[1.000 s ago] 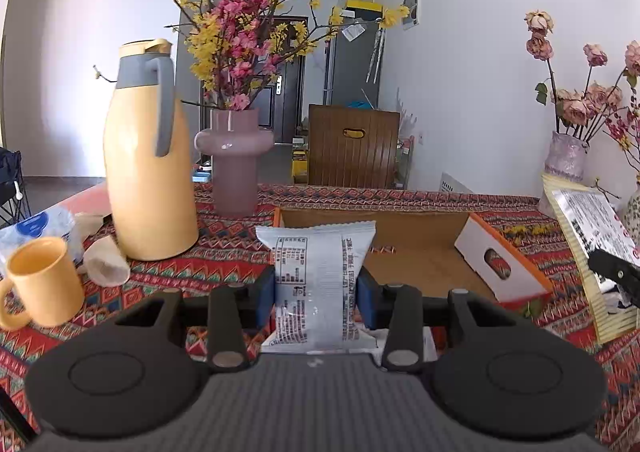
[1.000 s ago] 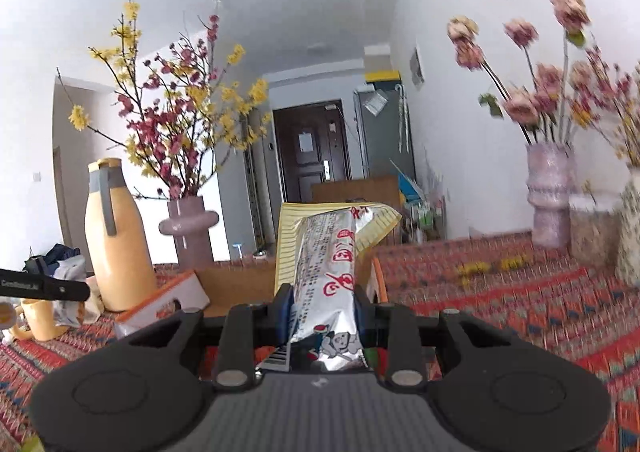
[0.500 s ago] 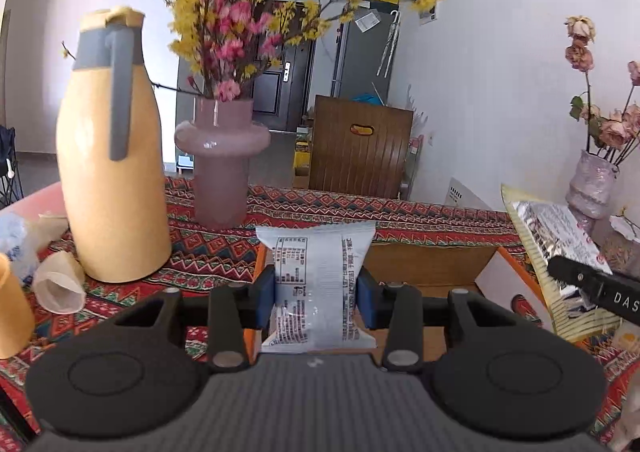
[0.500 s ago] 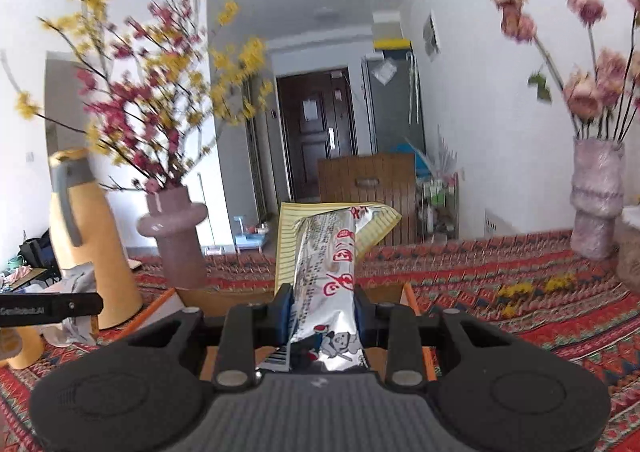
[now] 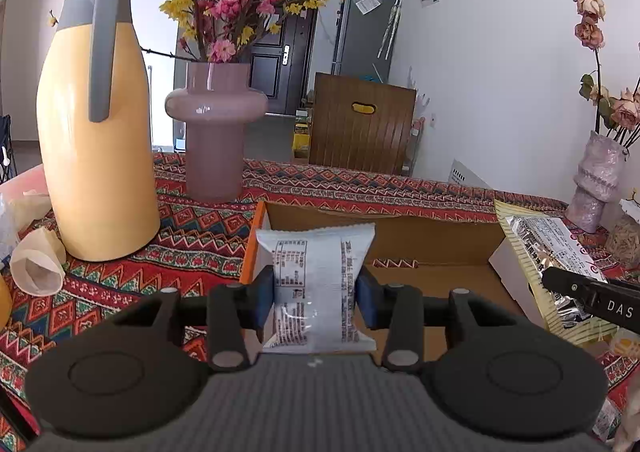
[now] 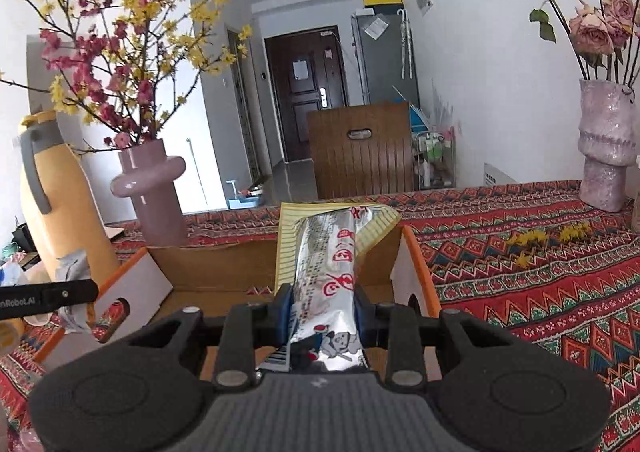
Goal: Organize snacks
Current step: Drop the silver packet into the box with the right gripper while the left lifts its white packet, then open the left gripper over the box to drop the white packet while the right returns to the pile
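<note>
My left gripper (image 5: 316, 292) is shut on a white snack packet (image 5: 316, 272) with black print, held upright over the left near edge of an open cardboard box (image 5: 420, 228) with orange-edged flaps. My right gripper (image 6: 322, 312) is shut on a silver and yellow snack bag (image 6: 328, 256) with red characters, held above the same box (image 6: 212, 268) near its right side. That bag and the right gripper's finger also show at the right of the left wrist view (image 5: 548, 248). The left gripper's finger shows at the left of the right wrist view (image 6: 48, 298).
A yellow thermos jug (image 5: 96, 124) and a pink vase of blossoms (image 5: 216, 132) stand left of and behind the box on the patterned tablecloth (image 6: 540, 272). A pale vase of dried roses (image 6: 604, 148) stands far right. Paper cups (image 5: 36, 264) lie at the left.
Both grippers have moved forward and lower toward the box, each still holding its snack. The box now lies directly under both packets.
</note>
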Demonstrator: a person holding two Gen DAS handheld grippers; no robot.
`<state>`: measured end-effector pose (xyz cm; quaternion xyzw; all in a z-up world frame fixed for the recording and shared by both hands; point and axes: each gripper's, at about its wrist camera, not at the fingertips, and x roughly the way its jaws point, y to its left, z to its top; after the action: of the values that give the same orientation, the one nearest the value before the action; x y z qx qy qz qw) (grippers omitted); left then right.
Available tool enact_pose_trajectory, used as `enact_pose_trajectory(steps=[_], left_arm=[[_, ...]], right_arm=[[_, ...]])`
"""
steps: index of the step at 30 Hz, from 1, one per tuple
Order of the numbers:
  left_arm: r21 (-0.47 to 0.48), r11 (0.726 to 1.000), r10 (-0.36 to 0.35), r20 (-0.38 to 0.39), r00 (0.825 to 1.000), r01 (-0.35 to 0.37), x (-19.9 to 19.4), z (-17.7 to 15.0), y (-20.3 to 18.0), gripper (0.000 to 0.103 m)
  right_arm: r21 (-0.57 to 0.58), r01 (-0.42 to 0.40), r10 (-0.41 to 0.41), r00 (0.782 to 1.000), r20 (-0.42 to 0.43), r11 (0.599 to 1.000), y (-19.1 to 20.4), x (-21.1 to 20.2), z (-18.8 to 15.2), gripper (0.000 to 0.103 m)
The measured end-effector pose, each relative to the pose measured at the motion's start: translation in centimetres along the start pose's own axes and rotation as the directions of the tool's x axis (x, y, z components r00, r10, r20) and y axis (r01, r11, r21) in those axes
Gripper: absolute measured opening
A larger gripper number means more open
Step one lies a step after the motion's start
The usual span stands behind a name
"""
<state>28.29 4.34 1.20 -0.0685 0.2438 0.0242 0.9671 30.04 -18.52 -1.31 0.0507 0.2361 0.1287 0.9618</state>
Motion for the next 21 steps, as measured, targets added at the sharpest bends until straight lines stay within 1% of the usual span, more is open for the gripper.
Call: enact_pose_trajectory(steps=[1,2,3,5,6,7,8,9,11,15,18,21], left_arm=[[0.001,1.000,-0.009,-0.008,1.000,0.009,0.2,-0.1,0.0,0.053],[0.001,1.000,-0.011,-0.012,1.000,0.011,0.3,-0.1,-0.1,0.066],[0.005,1.000,-0.010,-0.005,1.000,0.010,0.1,-0.2,-0.2,0.077],[0.009,1.000,-0.008,0.025,1.000,0.008,-0.5,-0.3,-0.2,0.088],[0.007,1.000,-0.013,0.036,0.999,0.013,-0.8,-0.2,-0.1,0.095],[0.005,1.000,-0.018,0.047,0.999,0.018,-1.1,-0.2,-0.1,0.100],[0.004,1.000,-0.017,0.060,0.998,0.017,-1.4,-0.2,-0.1,0.103],[0.004,1.000,-0.015,0.072,0.997,0.015,-1.7,-0.2,0.0,0.103],[0.003,1.000,-0.019,0.074,0.997,0.019,-2.0,-0.3,-0.1,0.103],[0.021,0.999,-0.026,0.071,0.997,0.025,-2.5,-0.7,-0.4,0.103],[0.033,0.999,-0.027,0.095,0.995,0.024,-3.1,-0.7,-0.7,0.103],[0.036,0.999,-0.012,0.118,0.993,0.008,-3.5,-0.4,-0.7,0.103]], right_arm=[[0.002,0.004,-0.004,1.000,-0.005,1.000,-0.1,0.1,0.0,0.030],[0.006,0.007,-0.007,1.000,-0.012,1.000,-0.2,0.2,-0.1,0.033],[0.009,0.010,-0.009,1.000,-0.017,1.000,-0.2,0.3,-0.1,0.041],[0.013,0.018,-0.018,1.000,-0.012,1.000,-0.3,0.2,-0.2,0.044],[0.019,0.013,-0.013,1.000,-0.010,1.000,-0.4,0.1,-0.2,0.052],[0.026,0.010,-0.010,1.000,-0.005,1.000,-0.5,-0.1,-0.2,0.058],[0.033,0.010,-0.010,1.000,0.007,0.999,-0.7,-0.4,-0.2,0.074],[0.040,0.013,-0.014,1.000,0.021,0.999,-0.8,-0.7,-0.2,0.091],[0.055,0.017,-0.020,0.999,0.050,0.998,-1.0,-1.3,-0.2,0.103],[0.074,0.022,-0.027,0.997,0.078,0.997,-1.4,-2.1,-0.1,0.103],[0.071,0.029,-0.035,0.996,0.082,0.997,-1.4,-2.3,-0.2,0.103],[0.067,0.033,-0.039,0.995,0.092,0.997,-1.3,-2.4,-0.1,0.103]])
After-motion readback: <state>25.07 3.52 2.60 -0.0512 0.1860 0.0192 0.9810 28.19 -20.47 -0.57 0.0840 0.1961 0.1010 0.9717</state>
